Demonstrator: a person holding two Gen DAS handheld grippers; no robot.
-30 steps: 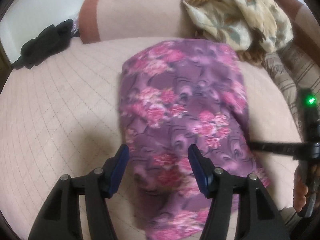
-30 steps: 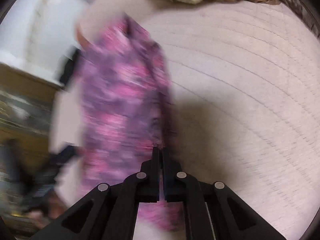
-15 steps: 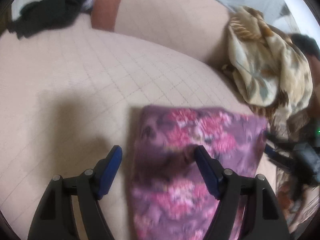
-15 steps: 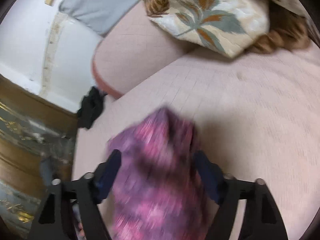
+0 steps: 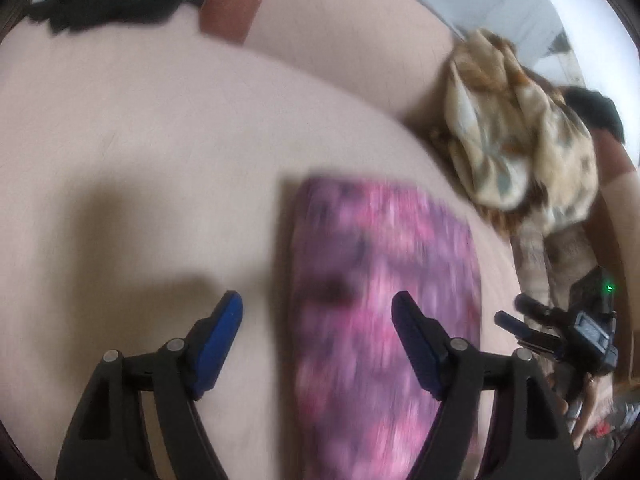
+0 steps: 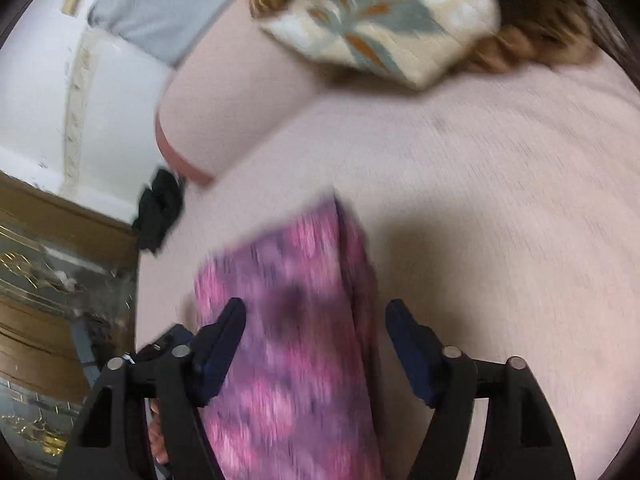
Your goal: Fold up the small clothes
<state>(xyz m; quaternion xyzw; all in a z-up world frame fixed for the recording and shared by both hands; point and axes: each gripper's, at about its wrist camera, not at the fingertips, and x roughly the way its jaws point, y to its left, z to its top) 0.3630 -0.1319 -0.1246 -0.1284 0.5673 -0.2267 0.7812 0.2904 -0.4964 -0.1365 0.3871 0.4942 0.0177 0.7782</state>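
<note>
Lying folded (blurred), purple floral garment (image 5: 380, 280) on pink sofa (image 5: 160, 160).

No legible text, label, brand, number or sign in either wrist view. Motion blur throughout; the small screen on the device right of the left claw cannot be read.

**Both grippers spread, tilted downward**

Your left gripper (image 5: 316, 312) has its jaws parted wide. Your right gripper (image 6: 316, 316) has its jaws opening, pads pressing on nothing. Your right hand (image 5: 588, 396) shows behind its gripper.
</note>
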